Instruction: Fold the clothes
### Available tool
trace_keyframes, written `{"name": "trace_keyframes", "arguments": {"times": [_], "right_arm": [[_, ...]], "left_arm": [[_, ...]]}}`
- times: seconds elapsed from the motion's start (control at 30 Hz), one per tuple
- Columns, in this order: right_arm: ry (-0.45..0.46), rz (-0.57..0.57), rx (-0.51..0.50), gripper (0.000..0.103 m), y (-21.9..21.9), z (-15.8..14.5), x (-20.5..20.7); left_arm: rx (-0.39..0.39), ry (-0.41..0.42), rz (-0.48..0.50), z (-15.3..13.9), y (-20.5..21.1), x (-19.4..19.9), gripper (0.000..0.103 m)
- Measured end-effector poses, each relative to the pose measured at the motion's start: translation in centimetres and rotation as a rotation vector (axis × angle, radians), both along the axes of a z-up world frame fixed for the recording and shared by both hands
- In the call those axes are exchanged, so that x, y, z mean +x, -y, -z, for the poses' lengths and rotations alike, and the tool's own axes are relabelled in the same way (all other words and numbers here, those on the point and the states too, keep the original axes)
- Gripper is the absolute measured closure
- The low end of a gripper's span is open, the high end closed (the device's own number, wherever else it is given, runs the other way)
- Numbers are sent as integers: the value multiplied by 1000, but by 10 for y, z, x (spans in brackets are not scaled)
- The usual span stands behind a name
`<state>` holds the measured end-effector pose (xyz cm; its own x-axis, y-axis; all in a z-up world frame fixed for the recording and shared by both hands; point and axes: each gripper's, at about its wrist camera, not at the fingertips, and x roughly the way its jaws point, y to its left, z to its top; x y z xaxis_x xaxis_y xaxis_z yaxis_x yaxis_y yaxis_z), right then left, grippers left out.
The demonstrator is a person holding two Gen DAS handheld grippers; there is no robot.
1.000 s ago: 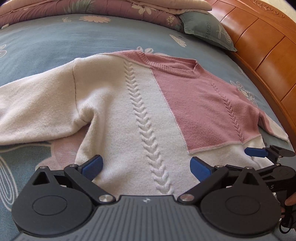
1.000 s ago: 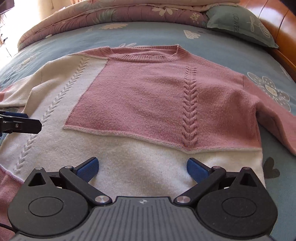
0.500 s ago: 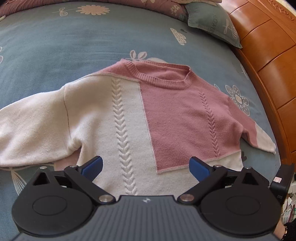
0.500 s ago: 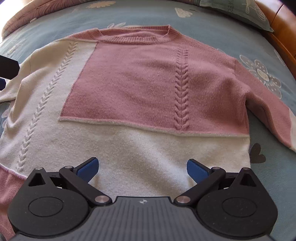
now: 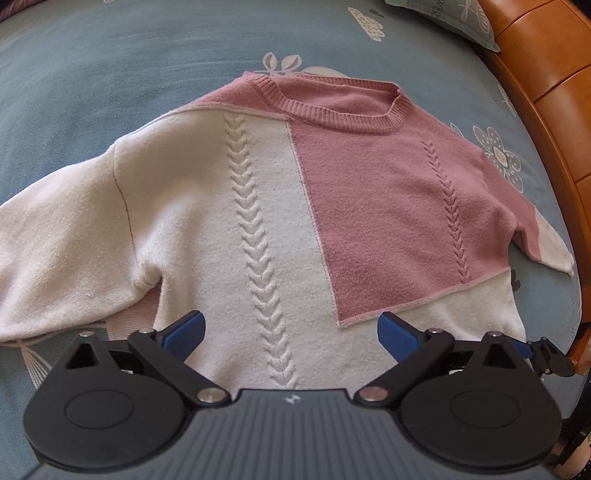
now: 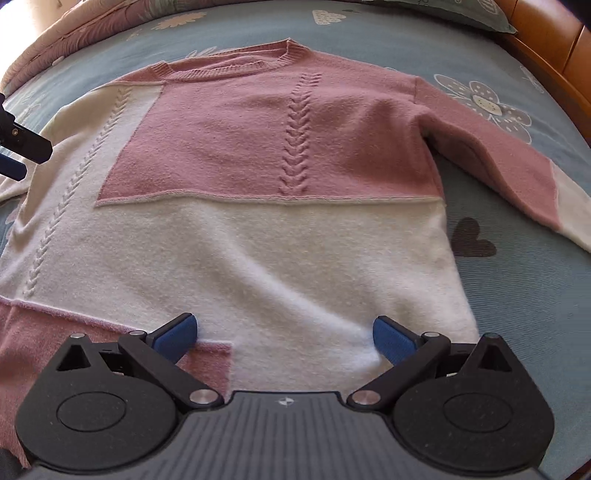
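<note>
**On the bed: sweater lying flat, both tools spread**

On the blue flowered bed [image 5: 110,74], the pink-and-cream sweater [image 5: 266,221] is lying spread out face up, neckline [image 5: 332,107] pointing away and both sleeves stretching outward. The left hand-held gripper [image 5: 291,332] is hovering over the cream hem area with its blue pads [image 5: 184,330] wide apart, gripping nothing. The right hand-held gripper [image 6: 284,334] is likewise hanging above the lower cream panel, pads [image 6: 391,338] spread and holding nothing. A pillow [image 5: 461,18] is resting beside the wooden bed frame [image 5: 546,74] on the right.
</note>
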<state>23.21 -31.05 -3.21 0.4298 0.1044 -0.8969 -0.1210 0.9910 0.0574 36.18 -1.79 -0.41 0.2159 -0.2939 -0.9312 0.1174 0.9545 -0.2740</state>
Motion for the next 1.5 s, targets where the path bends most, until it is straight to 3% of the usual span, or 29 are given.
{"name": "trace_keyframes", "arguments": {"times": [0.1, 0.23, 0.37, 0.57, 0.67, 0.77, 0.9, 1.0, 1.17, 1.37, 1.5], "right_arm": [[35, 37, 93, 0, 22, -9, 8], [-17, 5, 162, 0, 34, 10, 21], [48, -46, 133, 0, 31, 14, 11], [134, -99, 77, 0, 24, 18, -6], [172, -124, 52, 0, 21, 20, -13], [156, -131, 54, 0, 21, 18, -9], [80, -135, 72, 0, 22, 12, 2], [37, -82, 135, 0, 31, 3, 13], [116, 39, 152, 0, 58, -14, 32], [138, 238, 157, 0, 110, -2, 56], [150, 357, 274, 0, 136, 4, 56]], "left_arm": [[-3, -6, -4, -3, 31, 2, 4], [-24, 42, -49, -7, 64, 9, 4], [-63, 93, -68, -7, 94, 26, 4], [-82, 146, 51, 12, 123, 52, 4], [-18, 128, 57, 30, 125, 60, 4], [49, 84, -22, 41, 110, 63, 4], [-13, 63, -61, 40, 84, 60, 4], [-25, 56, -32, 39, 81, 61, 4], [-39, 60, -9, 46, 86, 71, 4], [-80, 84, 36, 38, 92, 78, 4], [-147, 137, 77, 20, 100, 83, 4]]}}
